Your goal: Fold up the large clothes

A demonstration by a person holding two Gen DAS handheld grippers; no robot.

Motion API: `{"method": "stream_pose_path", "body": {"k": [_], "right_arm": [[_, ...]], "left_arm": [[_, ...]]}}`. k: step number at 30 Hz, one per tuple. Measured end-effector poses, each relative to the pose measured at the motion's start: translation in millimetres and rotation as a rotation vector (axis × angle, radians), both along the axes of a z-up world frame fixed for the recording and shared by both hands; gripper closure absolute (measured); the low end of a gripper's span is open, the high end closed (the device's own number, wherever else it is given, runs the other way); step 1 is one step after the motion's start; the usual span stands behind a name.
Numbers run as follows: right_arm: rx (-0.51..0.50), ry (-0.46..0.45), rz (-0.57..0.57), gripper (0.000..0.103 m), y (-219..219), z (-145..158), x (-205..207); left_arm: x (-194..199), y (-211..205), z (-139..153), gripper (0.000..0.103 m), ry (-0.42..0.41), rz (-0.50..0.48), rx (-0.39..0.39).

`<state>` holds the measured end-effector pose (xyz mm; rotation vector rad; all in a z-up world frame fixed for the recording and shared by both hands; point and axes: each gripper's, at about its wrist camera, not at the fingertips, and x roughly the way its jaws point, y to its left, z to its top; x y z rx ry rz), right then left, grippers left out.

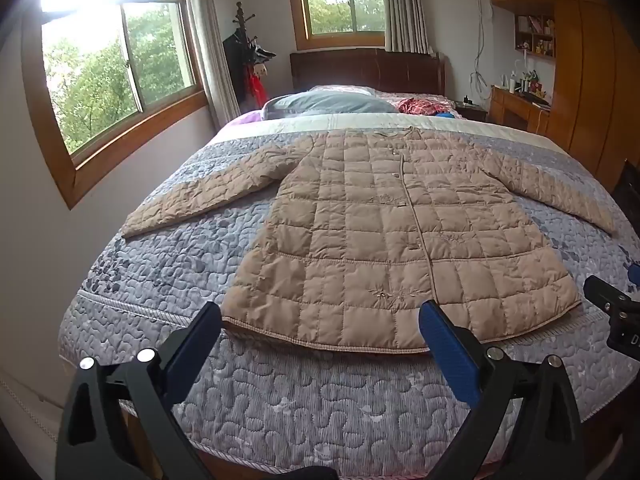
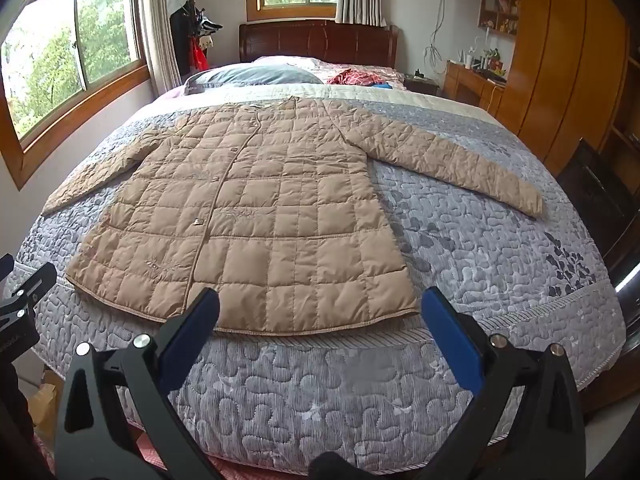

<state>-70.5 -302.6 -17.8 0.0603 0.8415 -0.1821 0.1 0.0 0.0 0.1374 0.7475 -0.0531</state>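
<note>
A long tan quilted coat [image 1: 384,232] lies flat and face up on the bed, front closed, both sleeves spread out to the sides, hem toward me. It also shows in the right wrist view [image 2: 256,216]. My left gripper [image 1: 320,320] is open and empty, hovering above the hem near the bed's foot. My right gripper [image 2: 320,306] is open and empty, over the hem's right part. The right gripper shows at the right edge of the left wrist view [image 1: 612,312]; the left gripper shows at the left edge of the right wrist view [image 2: 20,300].
The bed has a grey-blue quilted cover [image 1: 280,400], a grey pillow [image 1: 328,104] and a red cloth [image 1: 424,106] near the dark headboard. A wall with windows is on the left, wooden cabinets [image 2: 560,60] and a desk on the right.
</note>
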Motion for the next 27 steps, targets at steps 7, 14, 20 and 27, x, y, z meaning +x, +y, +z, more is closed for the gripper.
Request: {"method": "stream_pose_path", "body": {"k": [7,14,20,27], "right_arm": [[-0.002,-0.001,0.001,0.003,0.7,0.9,-0.5],[-0.001,-0.002,0.001,0.003,0.9,1.8,-1.1],[-0.001,-0.003,0.002,0.003,1.6,1.7,-0.7],[-0.002,-0.004,0.002,0.003,2.5,1.8,-0.7]], "left_arm": [[0.7,0.8,0.2,0.004,-0.002,0.004,0.0],[0.3,0.8,0.5,0.004,-0.004,0.003,0.004],[-0.6,3.0,5.7,0.004,-0.006,0.004,0.005],[-0.7,3.9,6.7,0.004,-0.009,0.003,0.005]]}}
